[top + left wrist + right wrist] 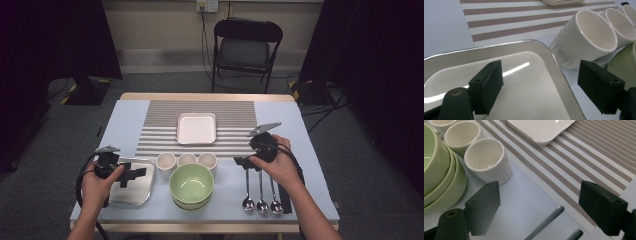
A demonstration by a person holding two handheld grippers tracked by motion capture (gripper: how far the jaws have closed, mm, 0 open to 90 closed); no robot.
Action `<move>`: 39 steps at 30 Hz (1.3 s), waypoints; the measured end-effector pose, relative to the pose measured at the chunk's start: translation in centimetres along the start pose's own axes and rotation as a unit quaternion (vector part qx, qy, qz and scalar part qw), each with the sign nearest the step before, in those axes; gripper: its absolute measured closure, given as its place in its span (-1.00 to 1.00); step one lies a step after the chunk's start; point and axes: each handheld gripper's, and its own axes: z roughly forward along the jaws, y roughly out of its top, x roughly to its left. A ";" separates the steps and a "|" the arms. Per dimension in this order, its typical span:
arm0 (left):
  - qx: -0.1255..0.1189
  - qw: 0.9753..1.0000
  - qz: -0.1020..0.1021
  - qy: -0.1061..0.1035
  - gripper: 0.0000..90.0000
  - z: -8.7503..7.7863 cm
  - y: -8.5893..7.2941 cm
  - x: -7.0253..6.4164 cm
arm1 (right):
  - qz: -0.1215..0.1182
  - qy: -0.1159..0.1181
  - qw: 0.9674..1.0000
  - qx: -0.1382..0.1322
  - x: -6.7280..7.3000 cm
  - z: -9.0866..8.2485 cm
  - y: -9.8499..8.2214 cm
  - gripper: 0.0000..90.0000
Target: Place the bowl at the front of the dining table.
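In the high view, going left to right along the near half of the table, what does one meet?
Left gripper over the shiny metal tray → stacked green ceramic bowls → three metal spoons with the right gripper above their handles.

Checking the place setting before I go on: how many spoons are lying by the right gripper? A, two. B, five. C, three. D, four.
C: in the high view three spoons lie side by side, bowls toward the person, just below the right gripper.
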 end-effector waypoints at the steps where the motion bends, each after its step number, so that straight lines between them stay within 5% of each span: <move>1: 0.001 1.000 0.003 0.001 -0.55 0.0 0.0 0.0 | -0.001 0.003 1.000 0.000 0.1 0.1 0.1 -0.63; 39: 0.002 1.000 0.007 0.003 -0.56 0.0 0.0 0.0 | -0.023 0.032 0.999 -0.005 2.5 1.1 2.5 -0.63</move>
